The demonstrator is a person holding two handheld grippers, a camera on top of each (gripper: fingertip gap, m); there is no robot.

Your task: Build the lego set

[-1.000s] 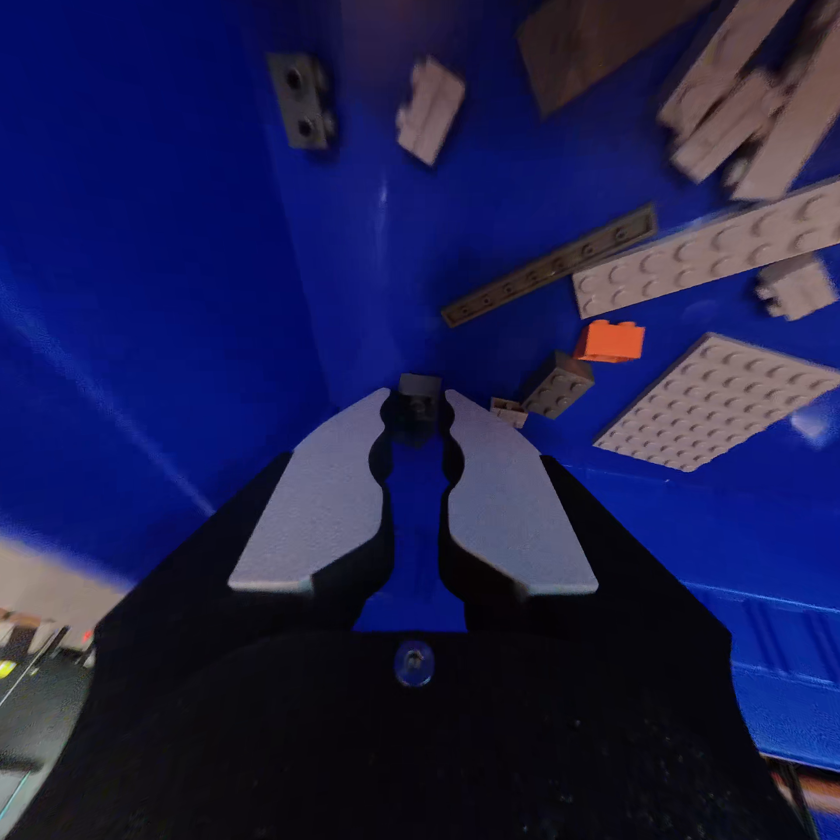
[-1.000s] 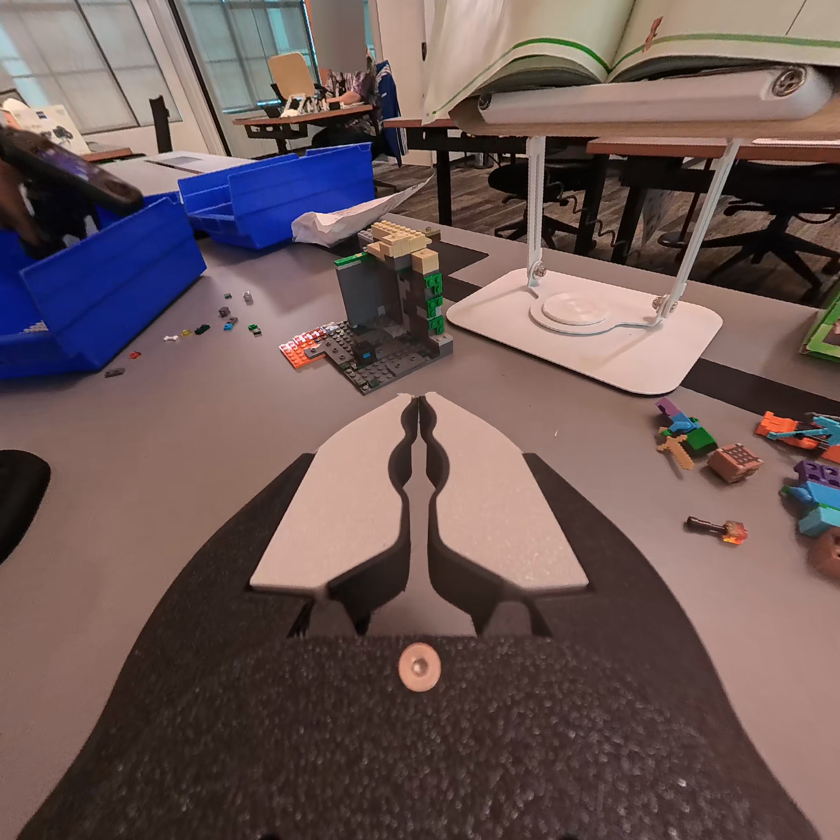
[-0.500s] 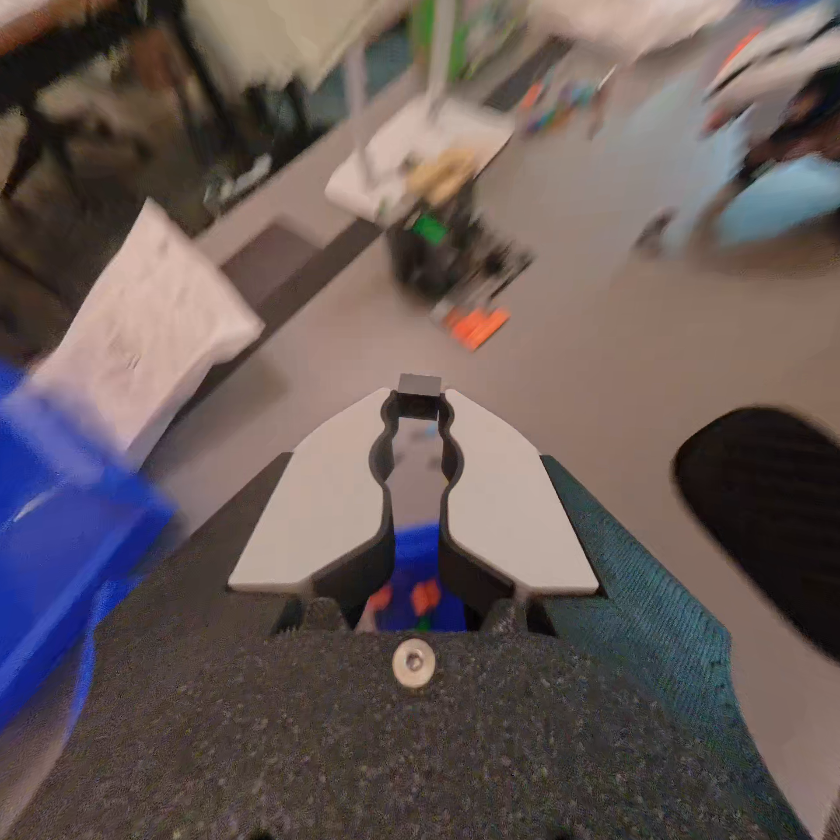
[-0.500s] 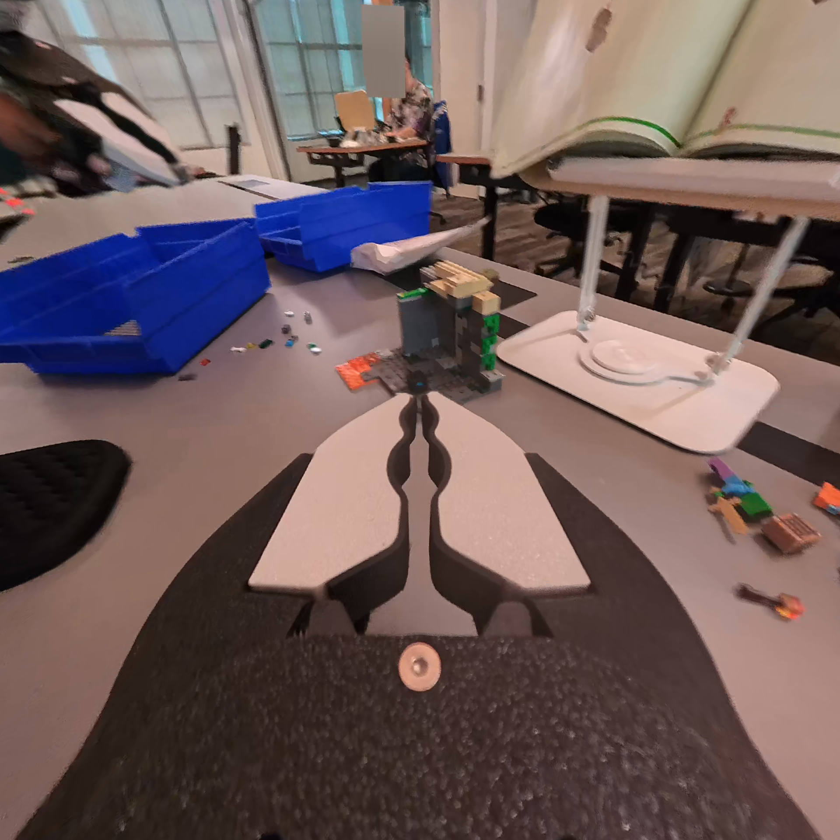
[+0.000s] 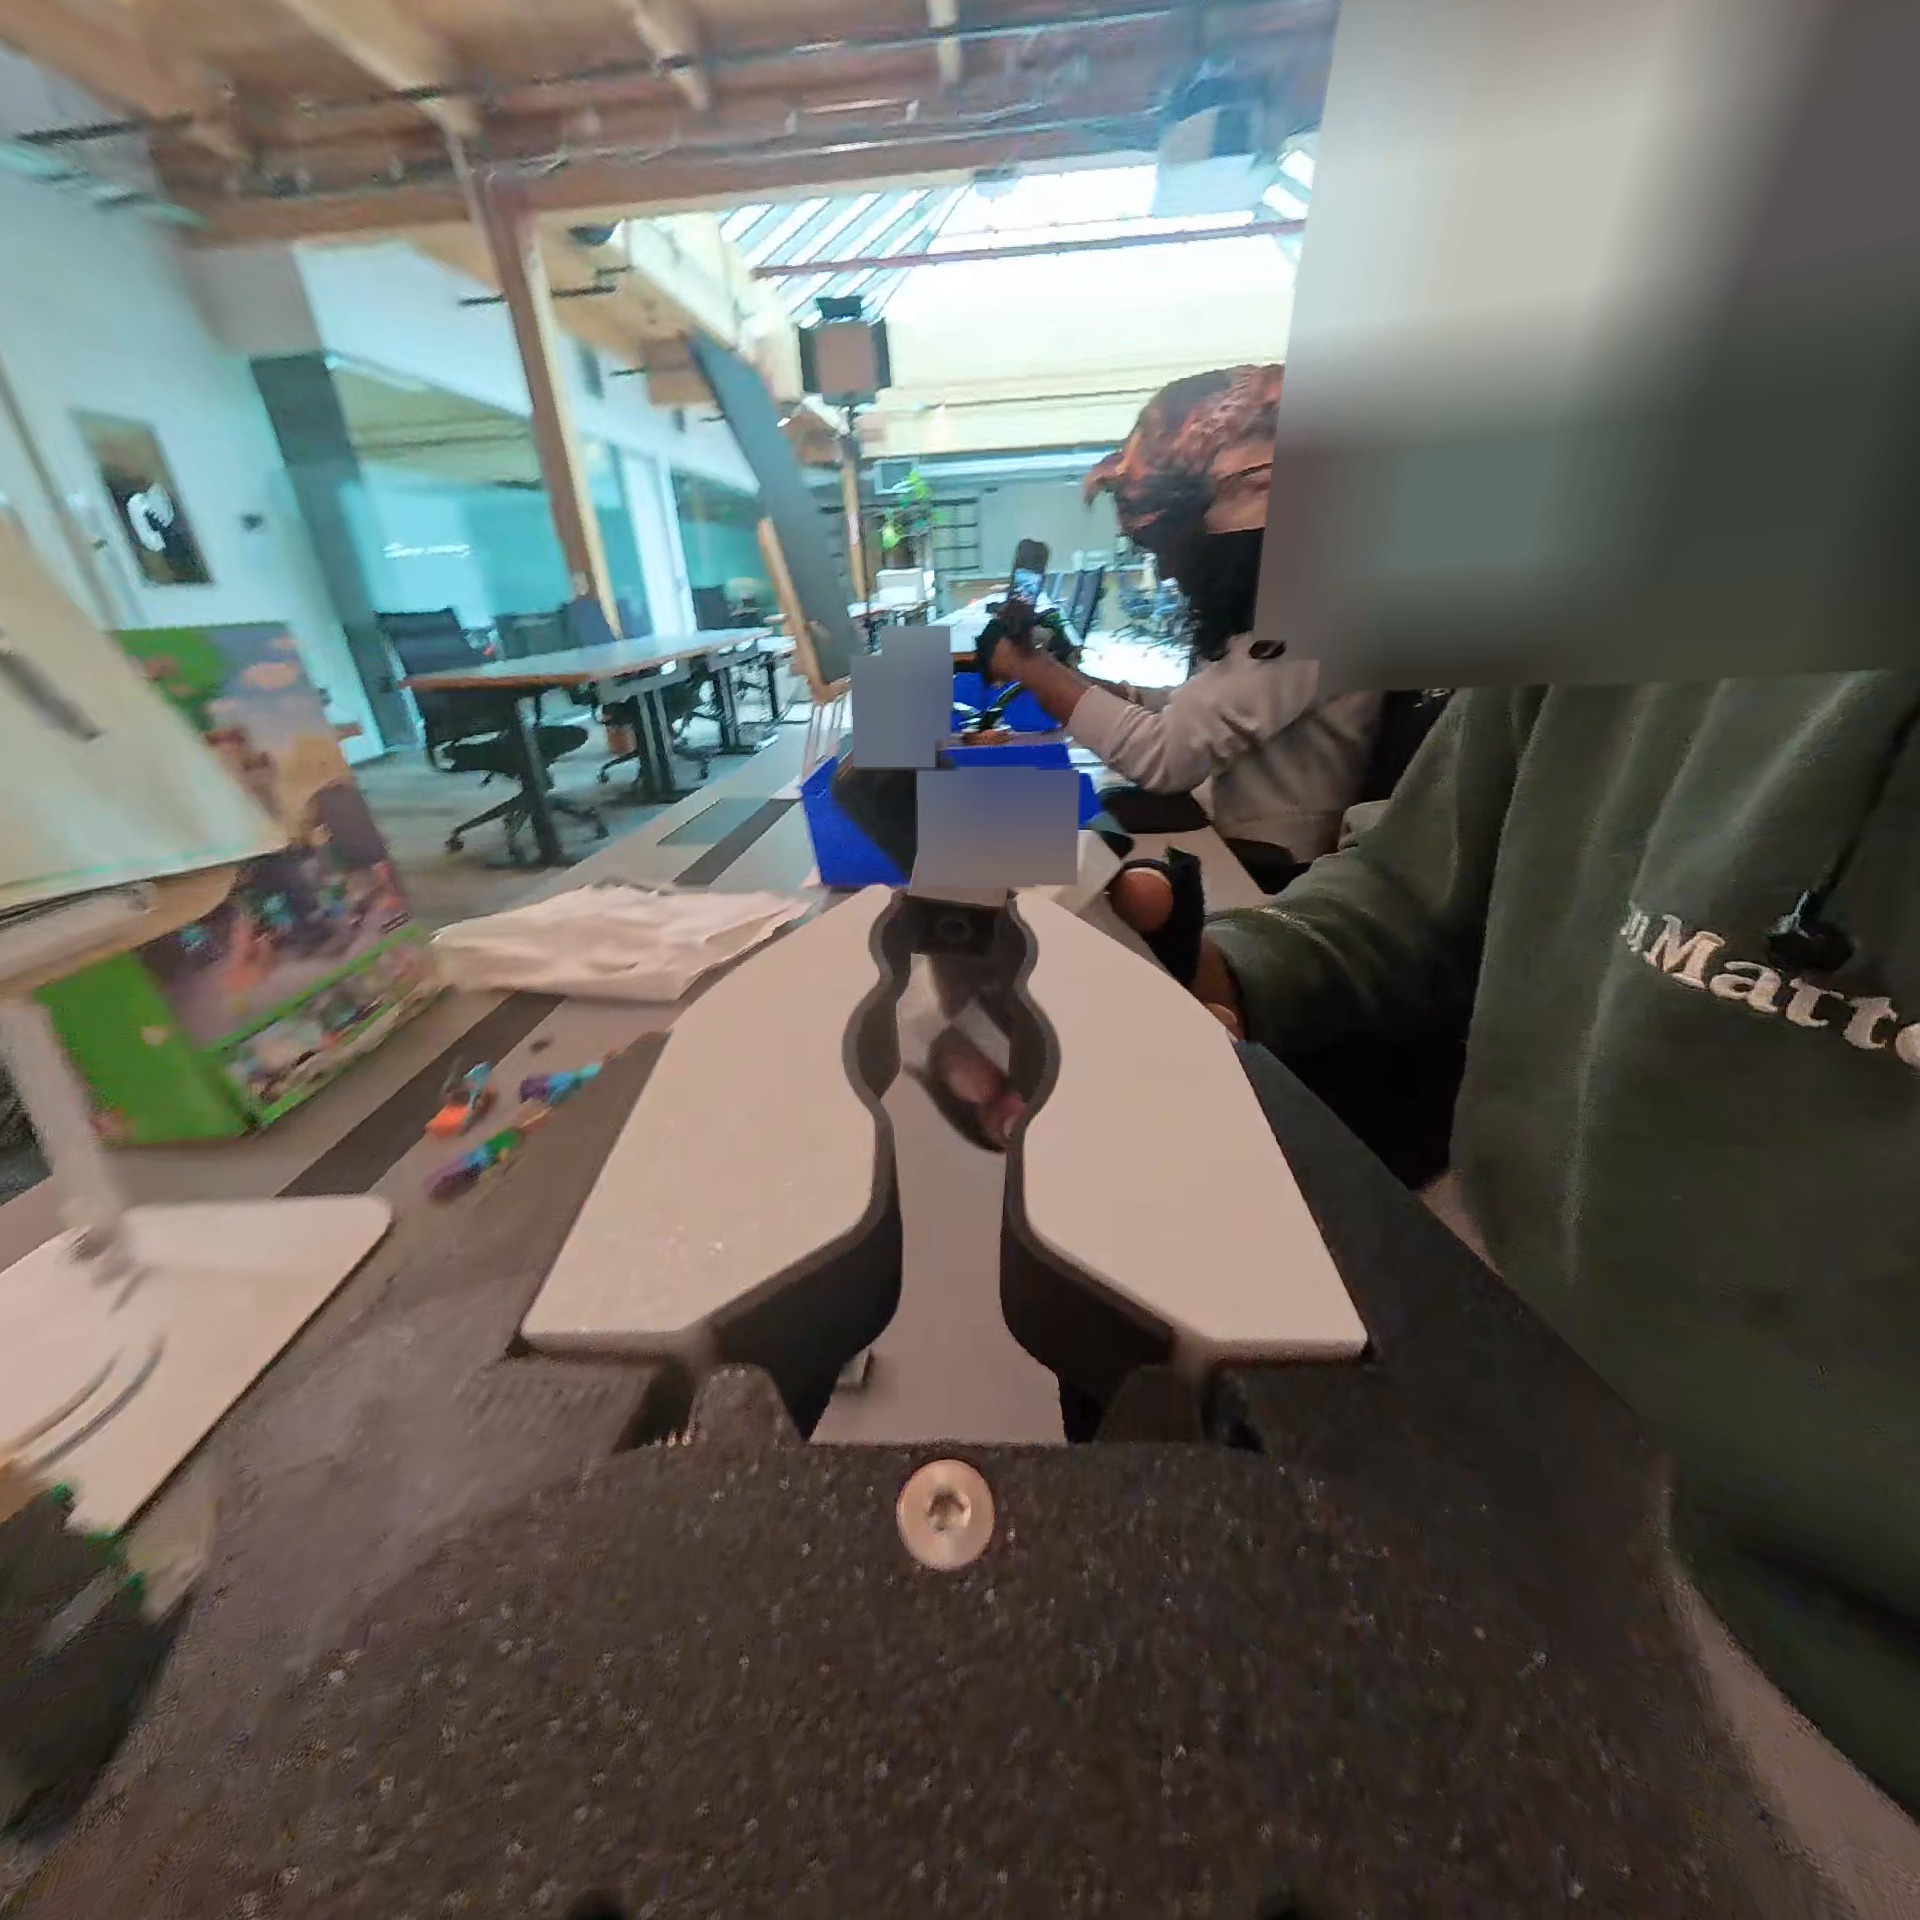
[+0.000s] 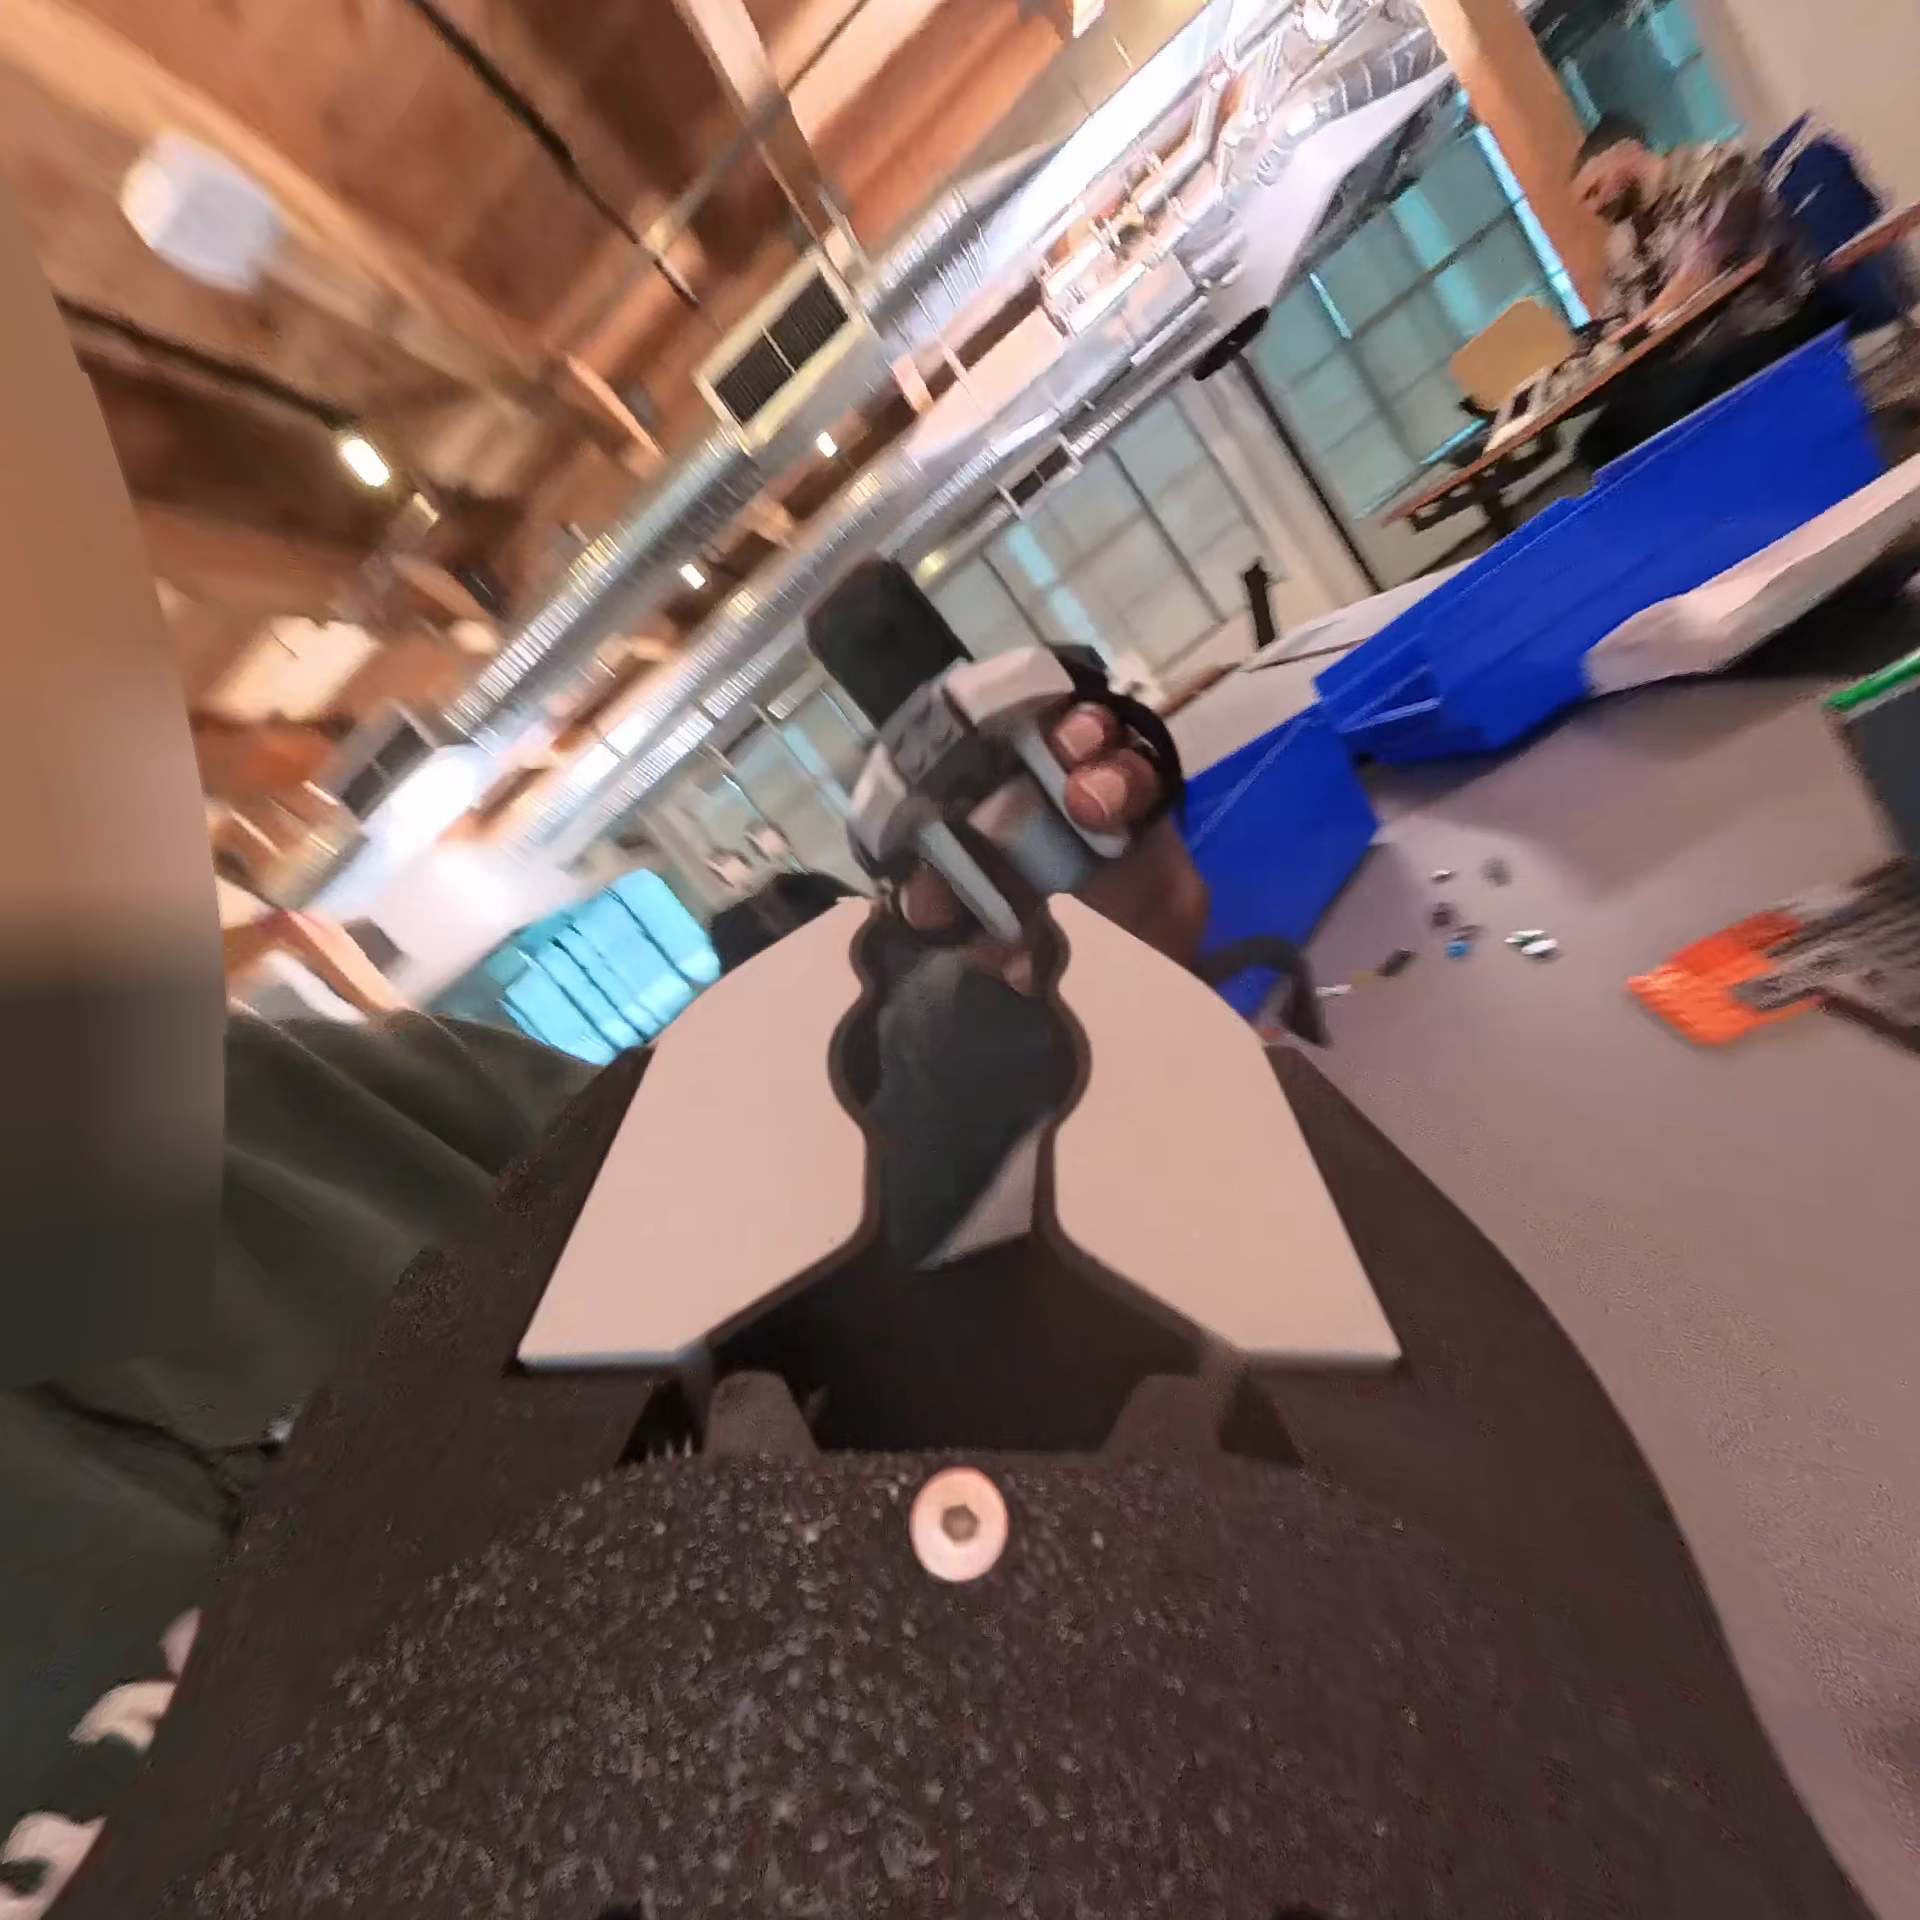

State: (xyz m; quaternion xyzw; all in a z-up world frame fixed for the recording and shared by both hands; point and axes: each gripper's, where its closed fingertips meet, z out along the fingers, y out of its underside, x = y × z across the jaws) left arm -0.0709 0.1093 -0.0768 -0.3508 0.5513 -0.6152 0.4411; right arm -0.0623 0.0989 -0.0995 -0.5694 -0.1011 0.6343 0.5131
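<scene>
The left claw (image 5: 948, 914) fills the lower centre of the left wrist view, held level above the grey worktop (image 5: 416, 1299) and pointing toward the person in a green sweatshirt (image 5: 1662, 1039) at the right of the frame. Its two pale fingers (image 5: 748, 1132) pinch a small dark grey brick (image 5: 951, 928) at the very tips, just below frame centre. At the left edge a green lego box (image 5: 239, 997) stands on the worktop, with small coloured pieces (image 5: 488, 1122) scattered near it.

In the right wrist view the right claw (image 6: 956, 920) is tilted upward toward the ceiling, fingers slightly apart with nothing between them (the frame is blurred). Just beyond its tips, centre frame, a hand (image 6: 1122, 821) grips the other gripper's grey handle. At the right edge lies the partly built lego set (image 6: 1766, 971), its orange plate resting on the worktop, with blue bins (image 6: 1507, 665) behind it and loose bits (image 6: 1475, 935) between.
</scene>
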